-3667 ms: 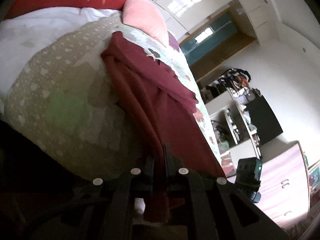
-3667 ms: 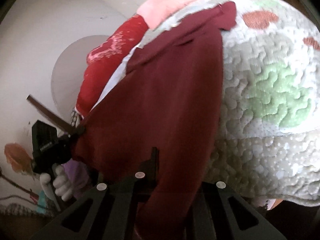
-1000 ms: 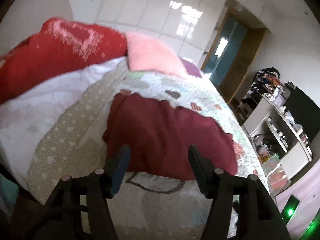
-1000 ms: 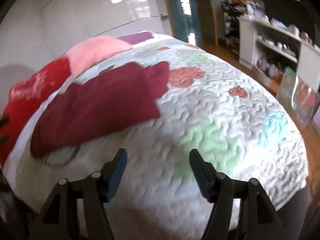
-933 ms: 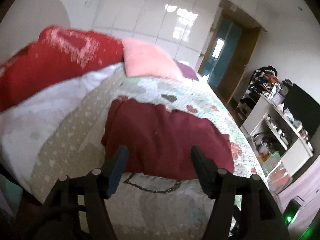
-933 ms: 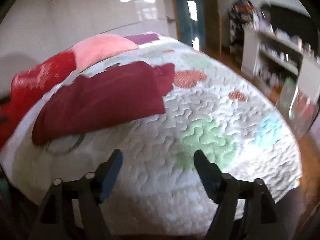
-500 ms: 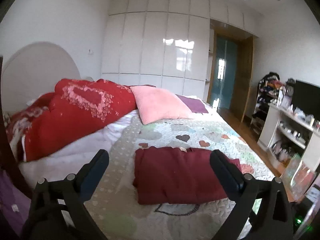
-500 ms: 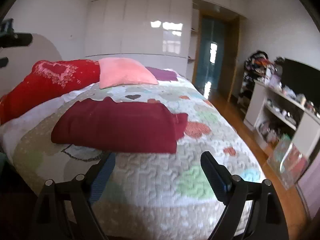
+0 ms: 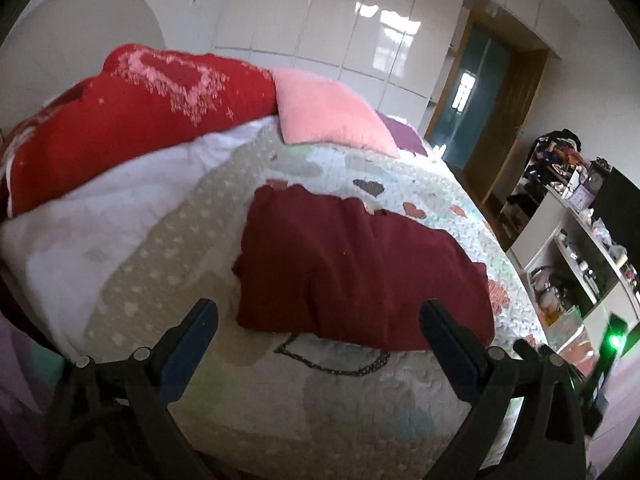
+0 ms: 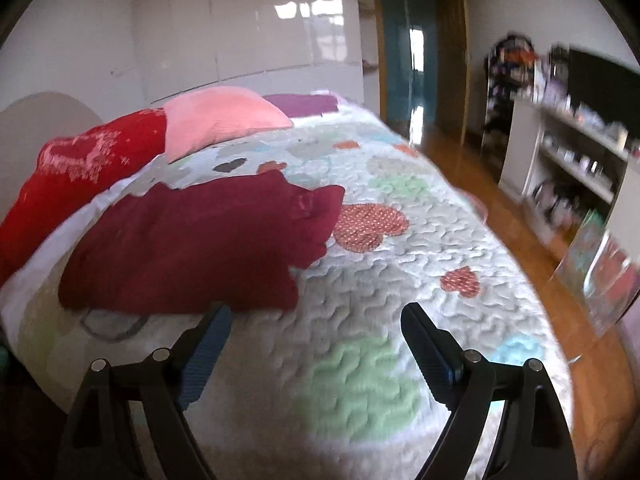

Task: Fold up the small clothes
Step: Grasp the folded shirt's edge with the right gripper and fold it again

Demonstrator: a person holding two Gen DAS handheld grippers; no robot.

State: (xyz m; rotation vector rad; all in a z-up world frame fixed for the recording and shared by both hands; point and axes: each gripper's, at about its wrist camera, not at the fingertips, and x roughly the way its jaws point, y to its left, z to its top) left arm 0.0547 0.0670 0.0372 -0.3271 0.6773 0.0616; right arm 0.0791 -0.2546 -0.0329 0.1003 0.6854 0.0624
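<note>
Heart-patterned quilt point(image 9: 400, 384) under folded maroon garment point(image 9: 352, 276) (untouched)

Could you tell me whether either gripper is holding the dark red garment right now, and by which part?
Neither: the left gripper and right gripper are open and empty; the garment lies on the bed.

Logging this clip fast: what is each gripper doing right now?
Left gripper: open, holding nothing, above the maroon garment.
Right gripper: open, holding nothing, jaws just been closing slightly.
</note>
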